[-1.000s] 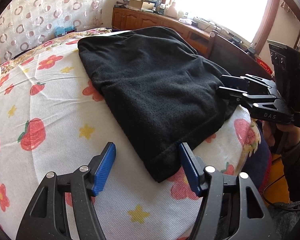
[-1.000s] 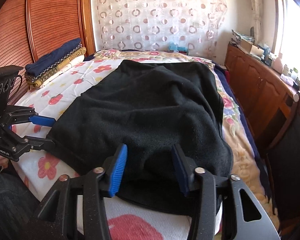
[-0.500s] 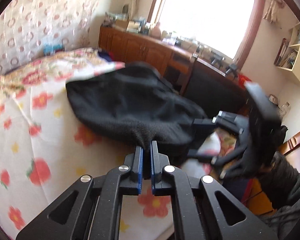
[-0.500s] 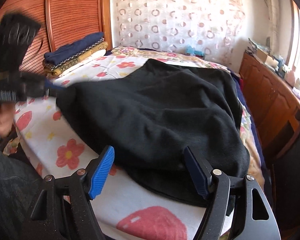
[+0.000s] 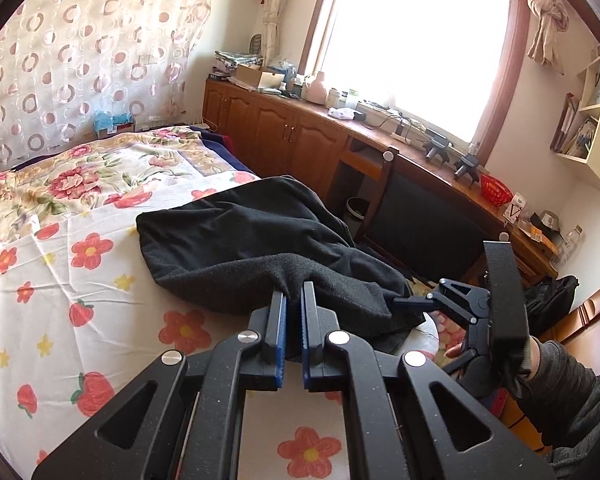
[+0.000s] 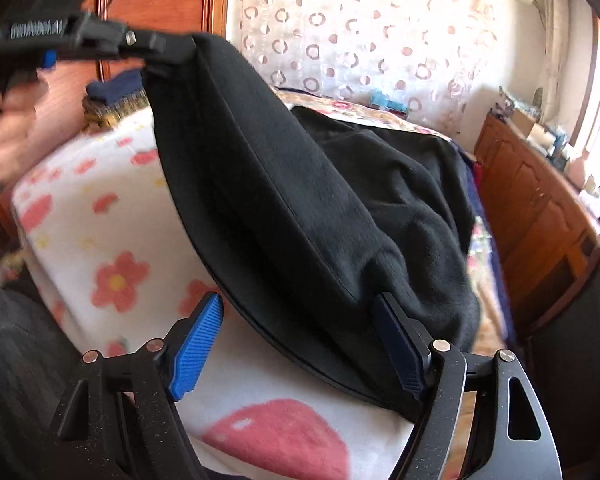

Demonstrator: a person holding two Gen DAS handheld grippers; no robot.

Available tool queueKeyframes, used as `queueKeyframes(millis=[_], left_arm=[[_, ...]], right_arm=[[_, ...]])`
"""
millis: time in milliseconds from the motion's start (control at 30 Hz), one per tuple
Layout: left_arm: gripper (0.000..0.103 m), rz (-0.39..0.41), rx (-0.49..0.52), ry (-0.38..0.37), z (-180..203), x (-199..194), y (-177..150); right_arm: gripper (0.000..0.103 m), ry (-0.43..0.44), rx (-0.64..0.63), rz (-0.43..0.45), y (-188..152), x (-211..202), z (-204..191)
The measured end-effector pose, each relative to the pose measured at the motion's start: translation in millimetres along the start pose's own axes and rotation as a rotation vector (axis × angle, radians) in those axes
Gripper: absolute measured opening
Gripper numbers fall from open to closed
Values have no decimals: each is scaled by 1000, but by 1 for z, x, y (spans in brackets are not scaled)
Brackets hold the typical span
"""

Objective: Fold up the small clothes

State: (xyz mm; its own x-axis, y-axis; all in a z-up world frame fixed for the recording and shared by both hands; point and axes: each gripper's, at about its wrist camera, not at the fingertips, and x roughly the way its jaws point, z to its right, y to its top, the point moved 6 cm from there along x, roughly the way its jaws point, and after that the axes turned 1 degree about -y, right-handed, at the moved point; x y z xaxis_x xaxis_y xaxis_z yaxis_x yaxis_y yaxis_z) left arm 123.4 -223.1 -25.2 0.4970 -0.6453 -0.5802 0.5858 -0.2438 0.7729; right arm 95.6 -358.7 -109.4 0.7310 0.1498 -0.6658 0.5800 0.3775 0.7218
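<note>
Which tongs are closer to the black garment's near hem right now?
Left. The left tongs are shut on the black garment at a lifted corner of its hem. The right tongs are open, straddling the hem's other end, not clamped.

Hardly any lettering here can be read. On the black body of the left tongs [image 6: 168, 54], seen from the right wrist camera, runs a line of white print, upside down and blurred, so I cannot make out the letters. A small white card [image 5: 516, 210] on the wooden surface [image 5: 440, 168] under the window bears a large dark mark like a "V"; the rest is too small.
</note>
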Motion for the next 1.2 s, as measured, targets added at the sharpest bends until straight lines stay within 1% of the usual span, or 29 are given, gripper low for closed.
queueKeyframes(millis=[67, 133, 300, 367, 400, 467, 500, 567, 633, 667, 800, 933, 1033, 1167, 1200], left_arm=[[7, 5, -7, 4, -2, -3, -1], [7, 9, -17, 5, -4, -4, -2], [7, 21, -41, 19, -15, -6, 0], [7, 24, -46, 27, -18, -8, -1], [7, 25, -50, 30, -19, -8, -2], [7, 24, -61, 33, -23, -7, -3], [7, 25, -66, 34, -26, -7, -3], [7, 26, -70, 37, -29, -5, -2], [7, 30, -72, 42, -34, -4, 1], [7, 32, -72, 44, -35, -3, 2], [7, 40, -80, 62, -53, 4, 15], [7, 37, -74, 90, -72, 16, 33], [7, 36, -88, 110, -91, 28, 47], [7, 7, -125, 139, -120, 51, 61], [7, -4, -133, 143, -125, 57, 62]], right_arm=[[79, -47, 3, -22, -4, 4, 9], [79, -51, 36, -32, -7, 5, 20], [79, -91, 61, -47, -9, 6, 34], [79, -94, 75, -49, -8, 5, 39], [77, -93, 89, -41, -7, 4, 41], [60, -79, 104, -29, -3, 1, 41], [55, -73, 99, -27, -1, 0, 38], [29, -53, 72, -25, -1, 0, 34], [15, -23, 48, -12, 4, 0, 30], [12, -18, 43, -6, 5, -1, 31], [10, -26, 32, 61, 31, -11, 32], [10, -45, 21, 122, 71, -10, 44], [9, -56, 21, 153, 99, 2, 48], [9, -40, 46, 178, 125, 25, 53], [9, -40, 48, 177, 126, 33, 55]])
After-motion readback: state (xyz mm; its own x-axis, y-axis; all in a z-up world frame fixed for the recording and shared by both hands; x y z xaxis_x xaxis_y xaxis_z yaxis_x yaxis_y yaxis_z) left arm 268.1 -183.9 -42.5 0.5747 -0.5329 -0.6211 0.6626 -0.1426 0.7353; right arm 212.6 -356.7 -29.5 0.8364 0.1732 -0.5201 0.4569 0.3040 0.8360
